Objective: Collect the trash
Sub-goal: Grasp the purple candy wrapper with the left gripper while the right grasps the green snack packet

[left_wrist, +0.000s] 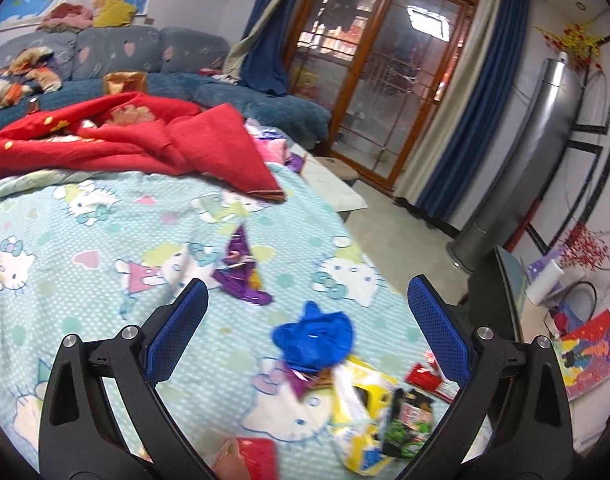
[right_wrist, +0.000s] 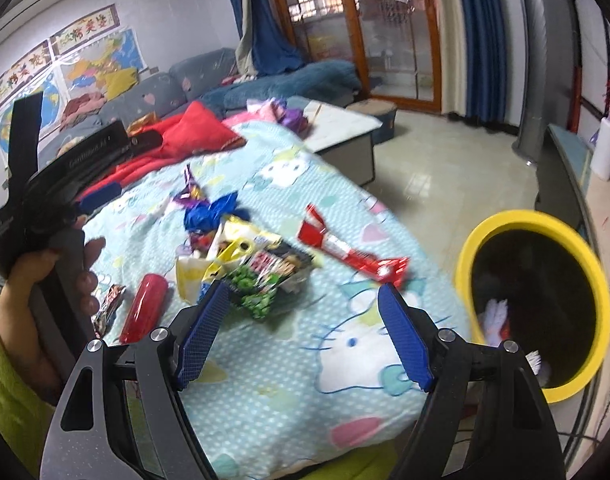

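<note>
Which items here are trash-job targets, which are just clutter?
Job: red wrapper, green snack packet, yellow bag, blue wrapper, purple wrapper, yellow-rimmed bin.
Clutter: red quilt, sofa, wall maps.

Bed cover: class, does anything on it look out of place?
Yes. Wrappers litter the bed cover: a red wrapper, a crumpled blue wrapper and a yellow packet. The yellow bin stands beside the bed.
</note>
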`<state>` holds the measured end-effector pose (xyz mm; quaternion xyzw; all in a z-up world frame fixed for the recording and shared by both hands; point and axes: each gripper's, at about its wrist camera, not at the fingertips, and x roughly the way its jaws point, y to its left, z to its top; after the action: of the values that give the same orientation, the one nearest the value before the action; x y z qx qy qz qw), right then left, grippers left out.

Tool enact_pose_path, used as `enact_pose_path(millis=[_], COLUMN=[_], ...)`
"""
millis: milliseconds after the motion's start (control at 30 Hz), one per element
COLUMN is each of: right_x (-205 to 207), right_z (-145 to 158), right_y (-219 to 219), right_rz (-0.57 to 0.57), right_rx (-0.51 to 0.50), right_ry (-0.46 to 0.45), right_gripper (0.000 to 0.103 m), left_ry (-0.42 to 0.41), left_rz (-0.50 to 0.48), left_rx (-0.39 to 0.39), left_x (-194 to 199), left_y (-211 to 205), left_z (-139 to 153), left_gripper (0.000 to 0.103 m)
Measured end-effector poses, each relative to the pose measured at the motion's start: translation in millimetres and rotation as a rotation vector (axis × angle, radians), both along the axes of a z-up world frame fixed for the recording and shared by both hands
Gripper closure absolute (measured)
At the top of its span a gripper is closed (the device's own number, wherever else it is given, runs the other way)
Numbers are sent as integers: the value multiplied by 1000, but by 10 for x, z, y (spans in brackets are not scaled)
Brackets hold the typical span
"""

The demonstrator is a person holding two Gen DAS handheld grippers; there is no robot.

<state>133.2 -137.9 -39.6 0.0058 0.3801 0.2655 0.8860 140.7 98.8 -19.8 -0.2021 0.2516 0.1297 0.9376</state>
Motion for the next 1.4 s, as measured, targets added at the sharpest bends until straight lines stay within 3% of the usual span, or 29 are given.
enact_pose_path(millis=[333, 533, 633, 800, 900, 967, 1267, 1400], right_x=[249, 471, 517, 493, 477, 465, 419, 388], right_z=[-206, -406, -495, -506, -515, -514, -484, -470], right_y=[332, 438, 432, 388, 361, 357, 347, 335], right_rz=[12, 4, 6, 25, 30, 39, 65, 79], right_rx=[1, -7, 7, 4, 11, 9, 6, 8], right_ry=[78, 145, 181, 167, 168, 165, 165, 178], right_gripper=[33, 37, 43, 59, 65, 72, 85, 86], left_ry=[98, 181, 222, 293, 319, 331, 337, 317], left_rz=[42, 34, 37, 22, 10, 11, -19, -34], left_rx=[-16, -101, -117, -142, -170, -166, -172, -183], left_x=[248, 556, 690, 859, 902, 909, 843, 721], left_y=[392, 604, 657, 683, 693, 697, 711, 662], left_z=[-197, -376, -459, -624, -701, -712, -739, -696], left_gripper=[12, 26, 31, 43, 54, 67, 74, 77])
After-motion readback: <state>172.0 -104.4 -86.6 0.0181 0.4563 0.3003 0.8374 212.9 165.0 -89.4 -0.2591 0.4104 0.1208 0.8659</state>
